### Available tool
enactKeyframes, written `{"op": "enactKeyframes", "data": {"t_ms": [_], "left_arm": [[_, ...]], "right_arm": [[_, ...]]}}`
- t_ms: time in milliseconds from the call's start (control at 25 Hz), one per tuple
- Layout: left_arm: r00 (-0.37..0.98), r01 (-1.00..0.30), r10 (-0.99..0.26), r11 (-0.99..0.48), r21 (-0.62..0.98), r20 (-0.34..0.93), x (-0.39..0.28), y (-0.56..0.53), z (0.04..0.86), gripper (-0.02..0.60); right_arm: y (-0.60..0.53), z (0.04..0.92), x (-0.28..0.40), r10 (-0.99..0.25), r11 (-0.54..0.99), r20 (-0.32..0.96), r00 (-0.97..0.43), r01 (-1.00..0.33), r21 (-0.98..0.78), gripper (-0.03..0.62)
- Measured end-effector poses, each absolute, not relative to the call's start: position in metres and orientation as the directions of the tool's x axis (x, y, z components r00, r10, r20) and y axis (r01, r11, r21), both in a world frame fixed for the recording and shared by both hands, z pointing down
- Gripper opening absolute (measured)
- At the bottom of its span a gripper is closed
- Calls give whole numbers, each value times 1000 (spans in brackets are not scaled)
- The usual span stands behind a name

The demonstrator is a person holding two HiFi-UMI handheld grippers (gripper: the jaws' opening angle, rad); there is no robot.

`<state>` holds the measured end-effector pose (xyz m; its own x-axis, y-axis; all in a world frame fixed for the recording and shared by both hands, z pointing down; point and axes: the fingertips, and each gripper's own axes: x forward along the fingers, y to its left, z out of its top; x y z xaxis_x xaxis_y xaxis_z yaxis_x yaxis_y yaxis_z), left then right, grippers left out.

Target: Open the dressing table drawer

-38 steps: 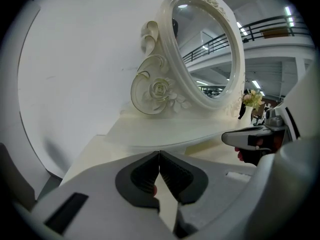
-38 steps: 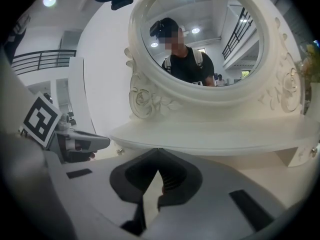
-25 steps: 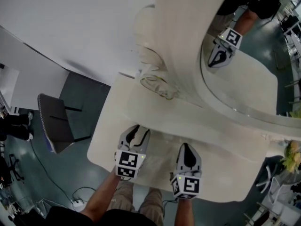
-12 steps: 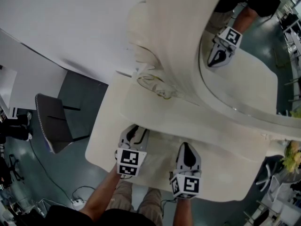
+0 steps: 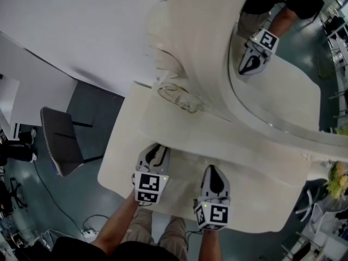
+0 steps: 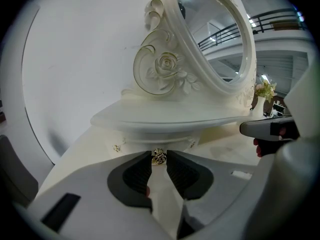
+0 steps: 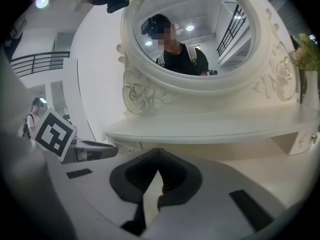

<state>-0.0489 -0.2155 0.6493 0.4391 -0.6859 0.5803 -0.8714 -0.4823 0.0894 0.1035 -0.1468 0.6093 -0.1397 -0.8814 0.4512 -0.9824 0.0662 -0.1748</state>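
Note:
The white dressing table (image 5: 255,178) carries an oval mirror (image 5: 283,80) on a raised shelf. A small gold drawer knob (image 6: 159,157) sits on the drawer front (image 6: 150,140) under that shelf. My left gripper (image 6: 159,154) points at it, and its jaws are closing with the knob between the tips, the pads touching its sides. In the head view the left gripper (image 5: 157,148) is at the table's front left. My right gripper (image 5: 213,170) rests beside it over the tabletop, shut with nothing held; its tips meet in the right gripper view (image 7: 158,151).
A grey chair (image 5: 62,145) stands left of the table, with a cable (image 5: 89,230) on the floor near it. Flowers (image 5: 337,181) stand at the table's right end. Two more small knobs (image 6: 116,148) (image 6: 192,144) flank the gripped one. A white wall lies behind.
Both grippers keep their places on the table's front edge. Only the head view has drifted slightly.

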Motion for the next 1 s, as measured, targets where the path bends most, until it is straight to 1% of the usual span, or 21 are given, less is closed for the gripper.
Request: {"op": "enactKeyframes", "data": {"t_ms": [1000], "left_arm": [[440, -868, -673, -489, 90, 594, -64, -179, 651, 94]], "right_arm": [[-122, 607, 87, -882, 85, 444, -156, -981, -176, -3]]}}
